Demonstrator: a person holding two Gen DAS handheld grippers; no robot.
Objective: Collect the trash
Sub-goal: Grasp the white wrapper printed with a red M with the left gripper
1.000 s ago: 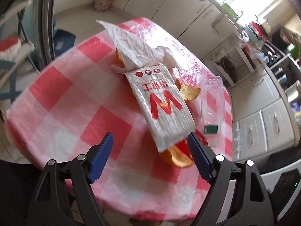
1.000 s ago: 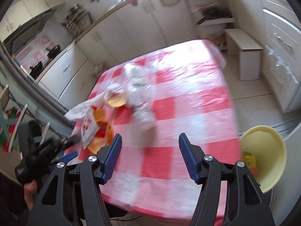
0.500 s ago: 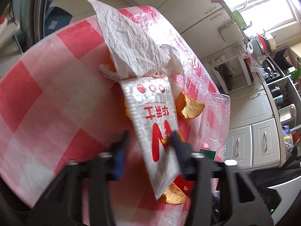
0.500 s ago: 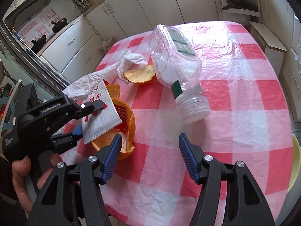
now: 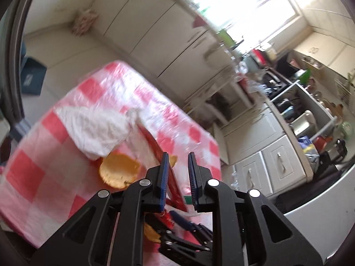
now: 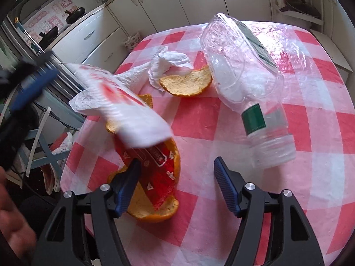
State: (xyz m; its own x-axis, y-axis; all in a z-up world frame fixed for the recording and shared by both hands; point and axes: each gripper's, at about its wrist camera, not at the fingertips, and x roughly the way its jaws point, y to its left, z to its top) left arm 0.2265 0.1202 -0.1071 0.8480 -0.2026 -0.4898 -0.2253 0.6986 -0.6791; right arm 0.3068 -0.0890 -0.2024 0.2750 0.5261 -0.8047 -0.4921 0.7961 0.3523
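Closing on a white-and-red wrapper (image 6: 124,108), the left tool (image 5: 177,177) tilts downward; the right tool (image 6: 175,177), opening and empty, angles steeply over the tabletop (image 6: 266,199).

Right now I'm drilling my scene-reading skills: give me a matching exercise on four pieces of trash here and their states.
Things:
1. plastic bottle
2. white-and-red wrapper
3. paper towel
4. large orange peel

States:
A. crumpled on the cloth
B. lying on its side
C. lifted off the table
D. cupped open beneath a red packet

Pairs: 1-B, 2-C, 3-A, 4-D
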